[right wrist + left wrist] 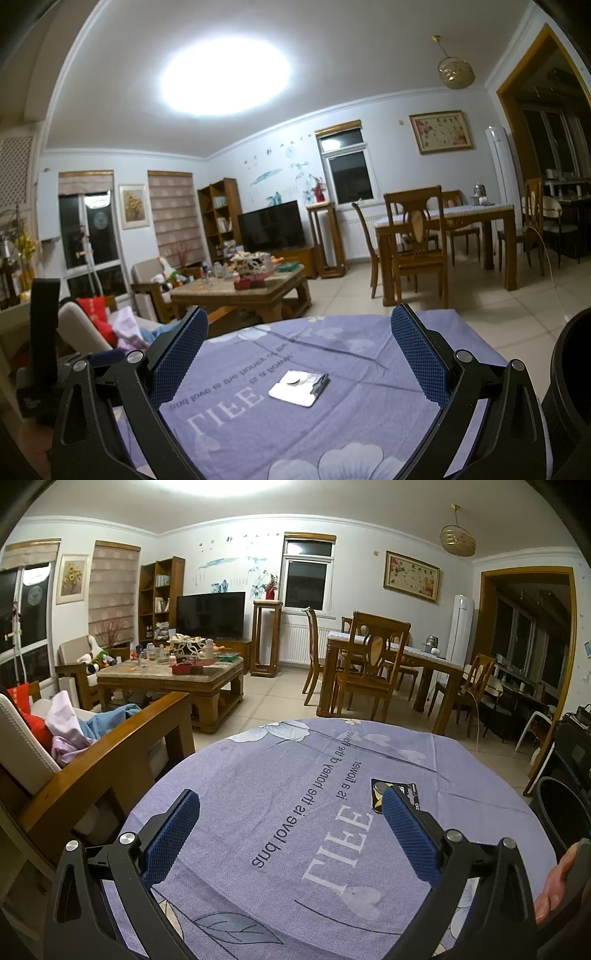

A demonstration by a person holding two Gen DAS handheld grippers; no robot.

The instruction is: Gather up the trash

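A small flat battery blister pack (300,387), shiny and dark, lies on the purple flowered tablecloth (369,424). In the left wrist view the pack (380,794) is partly hidden behind the right blue finger. My left gripper (291,803) is open and empty above the cloth, with the pack at its right fingertip. My right gripper (299,321) is open and empty, low over the table, with the pack lying between and ahead of its fingers.
A black bin stands at the table's right side (561,812) and shows in the right wrist view (572,369). A wooden sofa with clothes (92,746) is at the left. A coffee table (170,675) and dining set (373,664) stand beyond.
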